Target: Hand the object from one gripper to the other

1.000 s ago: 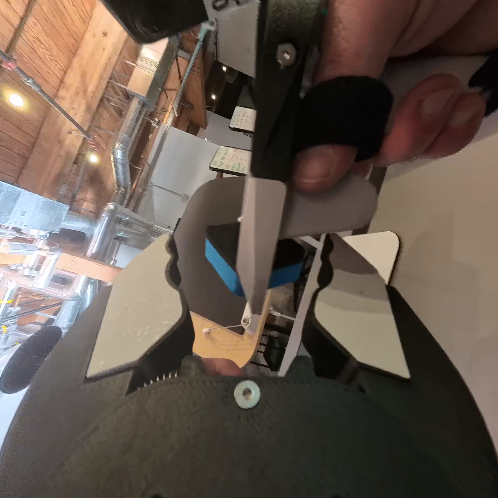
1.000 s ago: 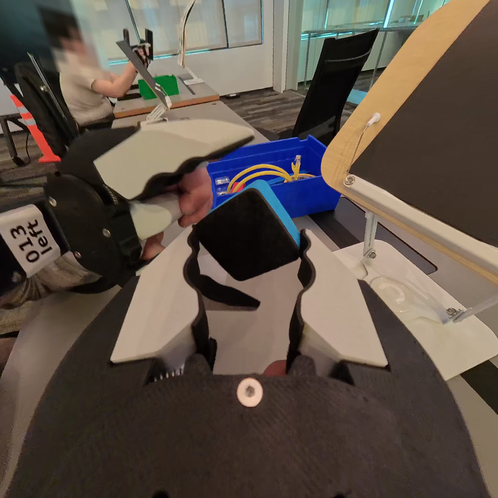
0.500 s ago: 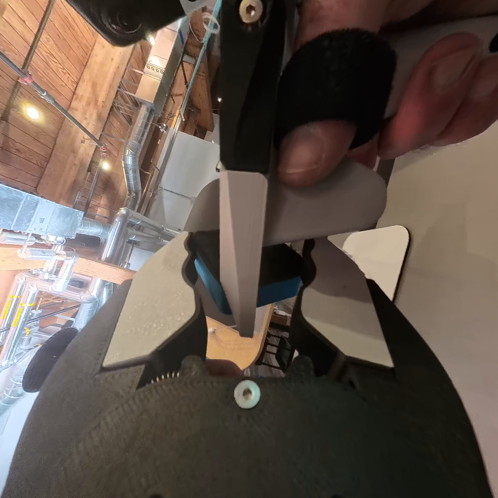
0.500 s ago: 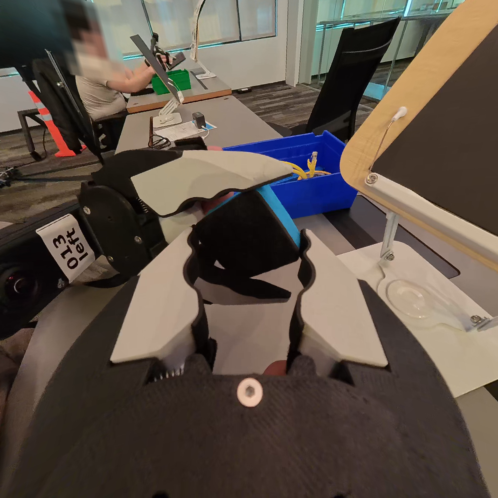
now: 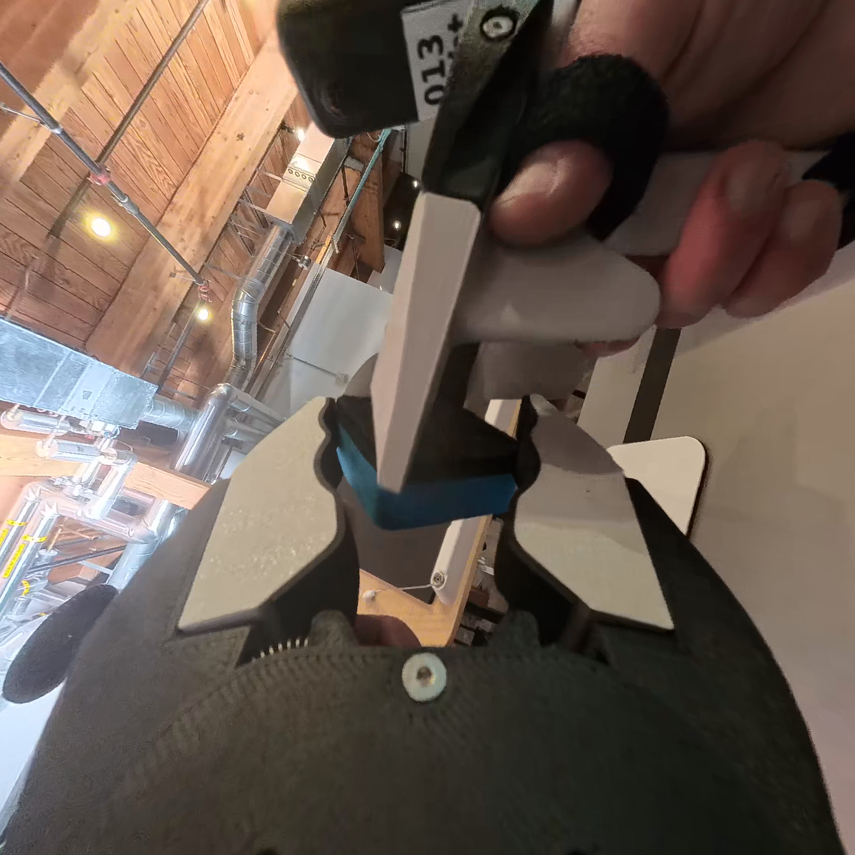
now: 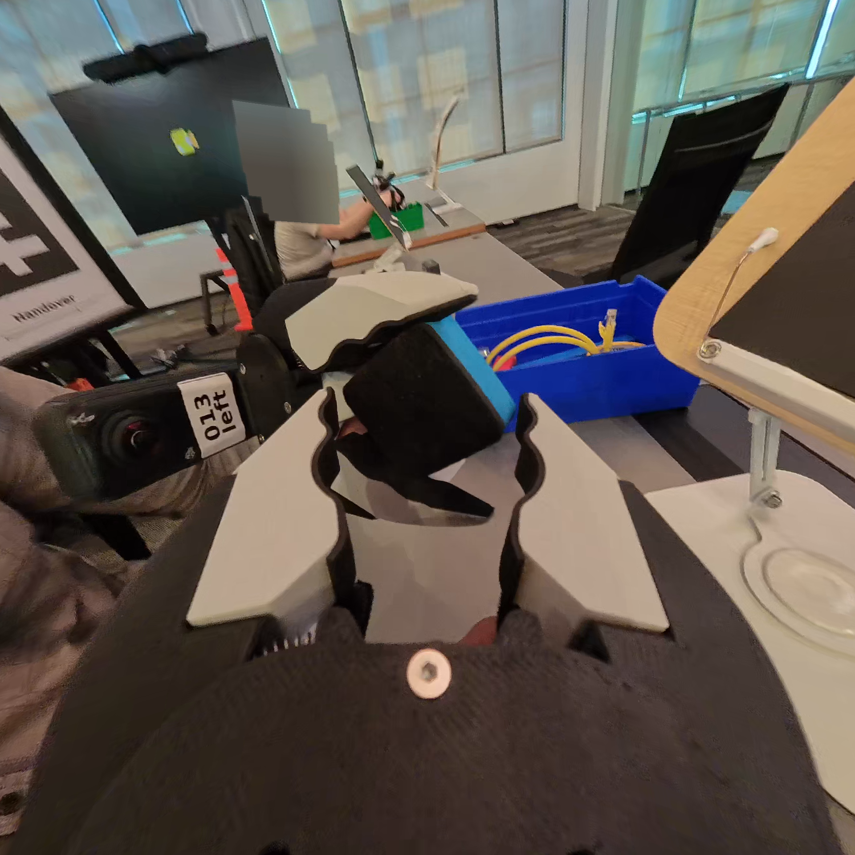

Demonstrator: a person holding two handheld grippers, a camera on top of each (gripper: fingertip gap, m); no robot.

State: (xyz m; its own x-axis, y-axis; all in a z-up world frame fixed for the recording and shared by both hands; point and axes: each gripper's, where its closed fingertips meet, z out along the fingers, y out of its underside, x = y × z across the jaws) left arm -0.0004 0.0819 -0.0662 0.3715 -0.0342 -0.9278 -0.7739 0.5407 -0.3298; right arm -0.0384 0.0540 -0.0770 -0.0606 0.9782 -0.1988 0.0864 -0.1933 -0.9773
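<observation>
Now that my left gripper [image 5: 423,444] has closed in from half open a moment ago, its two grey fingers press on opposite ends of the block [image 5: 439,504], and I judge the grip firm, since the wavy pads meet it on both sides with no gap showing. My right gripper [image 6: 428,425], which was clamped on the block half a second ago, has let its fingers part: they stand wider than the block and hold nothing, with clear daylight on one side (on the other the blue edge sits so near the finger that I cannot tell whether they touch). To me that means the handover itself is done and the weight has passed to the left; what remains is to draw the right one back without brushing the block. The block is in the air between both sets of fingertips, tilted, above the table. It is a small rounded slab, like a board eraser, with a black, fuzzy felt face turned toward my right camera and a bright blue body beneath it. Beyond it stands a blue bin [image 6: 601,393] holding yellow cables [image 6: 546,335].
</observation>
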